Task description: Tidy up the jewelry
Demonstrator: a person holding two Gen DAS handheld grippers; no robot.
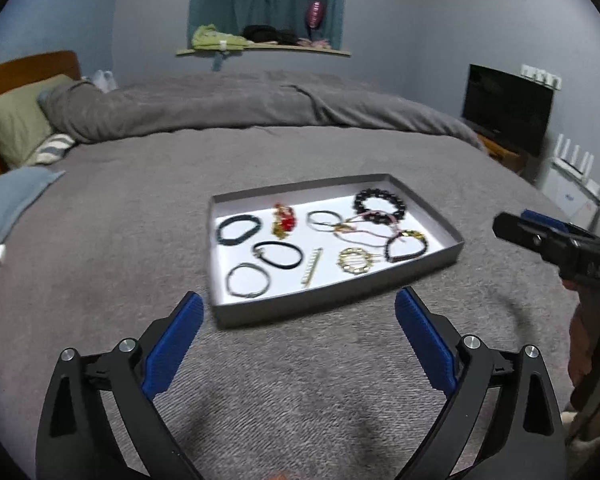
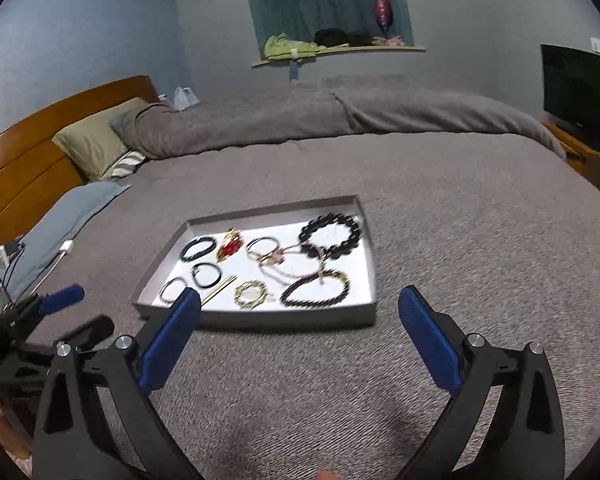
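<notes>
Grey shallow tray (image 1: 336,300) of bracelets, incl. a black bead bracelet (image 1: 379,205) at its 1 o'clock, sits on the grey bed w/ left gripper (image 1: 299,309) & right gripper (image 2: 300,304) both released, empty, just short of it; prob. approach step, next: pick one piece.

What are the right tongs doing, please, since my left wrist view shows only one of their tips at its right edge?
Observer: The right tongs are wide open, with nothing between their fingers.
Operator: Thank you. Where does the tray sit relative to them?
Observer: In the right wrist view the tray lies ahead and slightly to the left, and the tongs' left finger crosses its near rim.
</notes>
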